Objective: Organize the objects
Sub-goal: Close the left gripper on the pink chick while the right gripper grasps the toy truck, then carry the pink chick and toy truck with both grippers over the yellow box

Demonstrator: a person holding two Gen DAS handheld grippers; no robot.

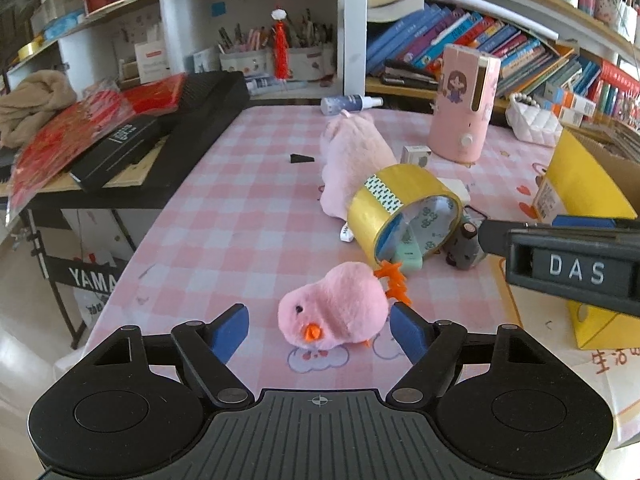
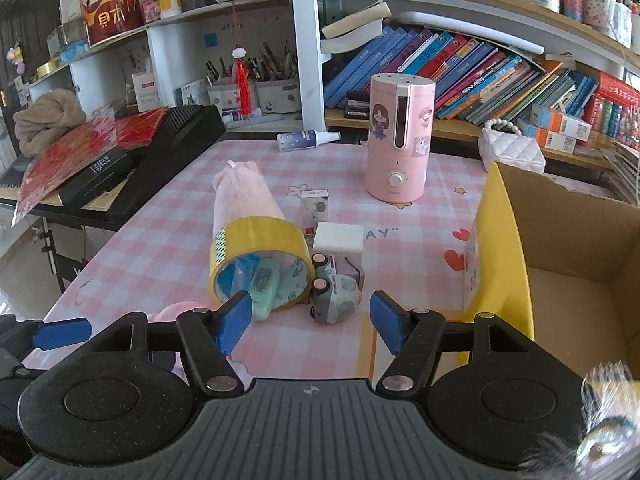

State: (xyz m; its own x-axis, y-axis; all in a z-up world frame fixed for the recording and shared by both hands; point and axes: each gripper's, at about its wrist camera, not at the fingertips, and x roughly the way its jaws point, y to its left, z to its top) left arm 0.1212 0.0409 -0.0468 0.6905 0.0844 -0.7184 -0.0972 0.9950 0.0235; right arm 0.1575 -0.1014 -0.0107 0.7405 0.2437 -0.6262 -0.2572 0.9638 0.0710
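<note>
A pink plush chick with an orange beak lies on the pink checked tablecloth, between the open jaws of my left gripper. Behind it a yellow tape roll lies on its side, with a mint green item poking out of its core. A small grey toy car stands just in front of my open, empty right gripper. The tape roll is to that gripper's left front. A larger pink plush lies behind the roll.
An open yellow cardboard box stands at the right. A pink humidifier, a spray bottle, a white block and a small box are on the table. A black keyboard with red papers sits left. Bookshelves stand behind.
</note>
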